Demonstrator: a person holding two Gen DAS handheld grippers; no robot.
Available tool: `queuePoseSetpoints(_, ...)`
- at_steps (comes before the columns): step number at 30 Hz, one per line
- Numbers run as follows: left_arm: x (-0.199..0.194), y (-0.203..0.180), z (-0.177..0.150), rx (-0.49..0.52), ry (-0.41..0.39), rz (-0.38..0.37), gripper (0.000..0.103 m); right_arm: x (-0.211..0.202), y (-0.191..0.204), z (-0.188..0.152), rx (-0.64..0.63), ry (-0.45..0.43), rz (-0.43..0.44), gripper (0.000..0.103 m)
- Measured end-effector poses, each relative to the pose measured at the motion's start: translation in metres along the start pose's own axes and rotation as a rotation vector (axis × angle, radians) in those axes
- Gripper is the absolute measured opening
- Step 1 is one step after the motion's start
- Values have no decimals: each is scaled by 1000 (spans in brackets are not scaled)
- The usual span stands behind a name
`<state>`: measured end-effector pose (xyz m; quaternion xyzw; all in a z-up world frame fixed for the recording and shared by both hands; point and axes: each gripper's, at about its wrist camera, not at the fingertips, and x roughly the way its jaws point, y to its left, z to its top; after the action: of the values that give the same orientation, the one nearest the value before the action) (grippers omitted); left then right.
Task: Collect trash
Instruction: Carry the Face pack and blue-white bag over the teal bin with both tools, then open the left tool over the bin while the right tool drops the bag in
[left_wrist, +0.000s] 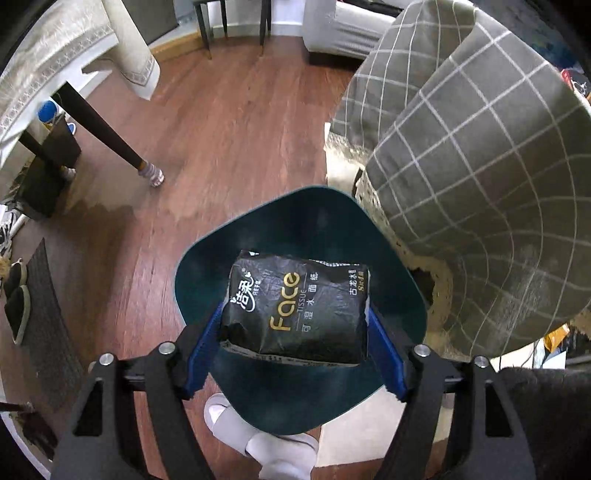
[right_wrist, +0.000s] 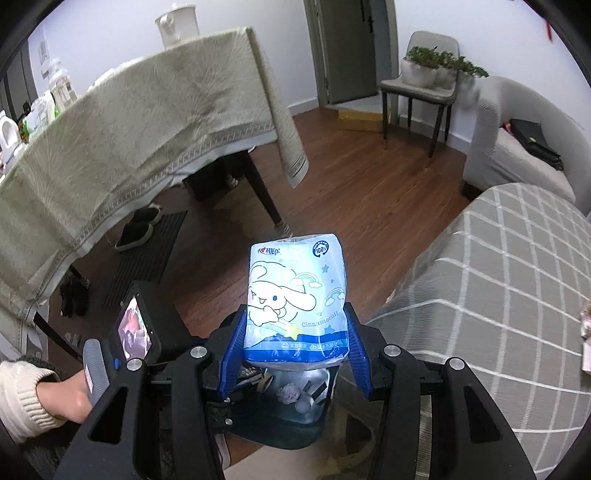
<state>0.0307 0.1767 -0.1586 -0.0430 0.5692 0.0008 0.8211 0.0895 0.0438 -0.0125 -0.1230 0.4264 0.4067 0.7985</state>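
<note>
Left tongs (left_wrist: 295, 332) clenched on black pack (left_wrist: 297, 312), gripped across its short sides, hanging right over open teal bin (left_wrist: 388, 258) on wood floor (left_wrist: 221, 129); presumably held there for a straight drop. Right tongs (right_wrist: 295, 339) clenched on blue pack (right_wrist: 295, 299), pinched near its lower end, upright, above same bin (right_wrist: 295, 424), crumpled paper already inside. Both pieces of trash aloft, neither yet released. Grey checked sofa (left_wrist: 480, 166) just beside bin, cloth-draped desk (right_wrist: 129, 122) well apart.
</note>
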Motion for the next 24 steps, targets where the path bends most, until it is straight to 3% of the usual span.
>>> queuePoseSetpoints(10,-23,28,-3,-48,-58,23,83,33,12,-6,-16,79,5,50)
queuePoseSetpoints(24,-84,64,11,-168,-231,28,64,89,23,-39,-51,252,-1,50)
